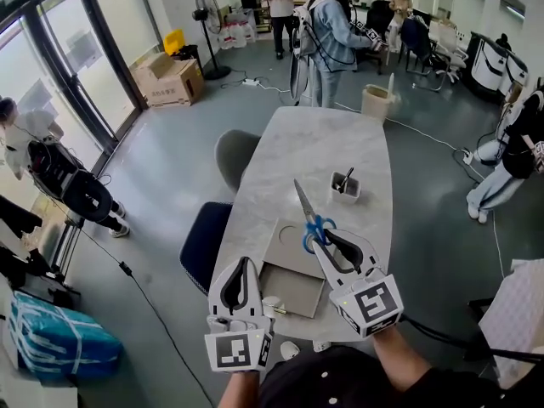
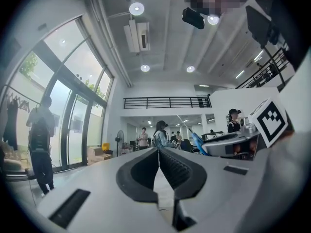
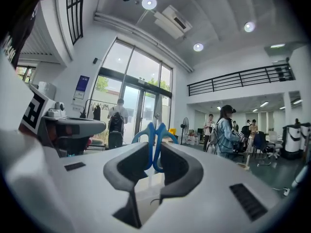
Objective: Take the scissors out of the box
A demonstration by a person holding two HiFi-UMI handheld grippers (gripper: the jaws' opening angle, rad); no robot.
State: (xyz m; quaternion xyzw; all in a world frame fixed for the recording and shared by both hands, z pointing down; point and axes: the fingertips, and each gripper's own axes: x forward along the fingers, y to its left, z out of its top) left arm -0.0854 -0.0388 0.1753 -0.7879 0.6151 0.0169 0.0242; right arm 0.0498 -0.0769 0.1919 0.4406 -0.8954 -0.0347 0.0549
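**Scissors out of the box, held by the handles only**

Above the table (image 1: 331,134) and the opened box (image 1: 289,253), a drop looked to me the main risk. The right gripper (image 1: 320,238) pinched just the blue loops, so the scissors (image 1: 308,211) – held up in the air – could swivel or slip. Its jaws stood partly apart, clamped on those loops; the left gripper (image 1: 241,270) was closed, empty

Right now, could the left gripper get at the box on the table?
Probably yes. The left gripper is empty, jaws together, and the box lies close beside it with nothing in between.
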